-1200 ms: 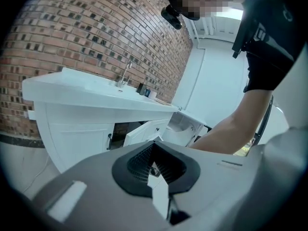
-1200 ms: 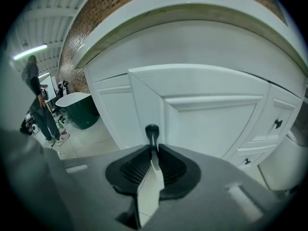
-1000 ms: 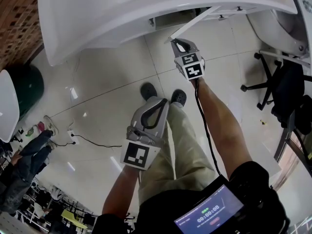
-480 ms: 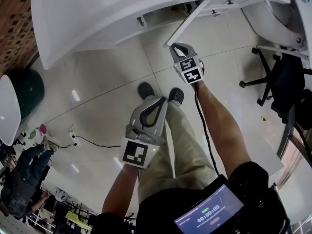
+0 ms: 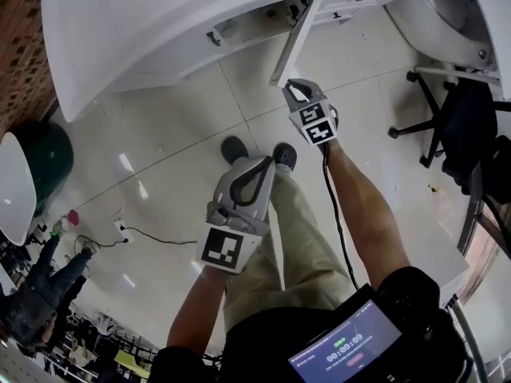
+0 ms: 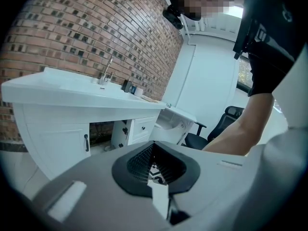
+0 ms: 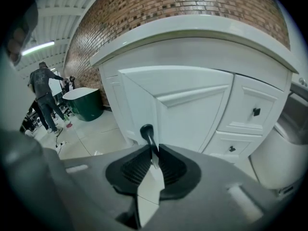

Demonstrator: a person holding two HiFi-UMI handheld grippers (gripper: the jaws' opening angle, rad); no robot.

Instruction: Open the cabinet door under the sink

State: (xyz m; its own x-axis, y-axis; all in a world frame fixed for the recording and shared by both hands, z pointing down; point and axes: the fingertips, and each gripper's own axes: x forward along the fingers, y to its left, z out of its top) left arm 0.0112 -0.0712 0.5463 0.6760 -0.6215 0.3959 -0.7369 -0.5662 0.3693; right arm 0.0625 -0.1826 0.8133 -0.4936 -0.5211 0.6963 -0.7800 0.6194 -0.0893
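Clamping the door handle (image 7: 146,130), my right tool (image 7: 153,158) holds the cabinet door (image 5: 296,41) angled well out from its frame beneath the sink surface (image 5: 120,46). My left tool (image 5: 257,170) hangs closed and empty, well apart. I judge the opening largely done; only a wider swing remains.

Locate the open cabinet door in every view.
Head view: cabinet door, edge-on, top centre, above the right tool.
Left gripper view: cabinet door left of centre, beside the dark opening.
Right gripper view: cabinet door fills the centre, handle in the tool.
Shared landmark: white countertop.
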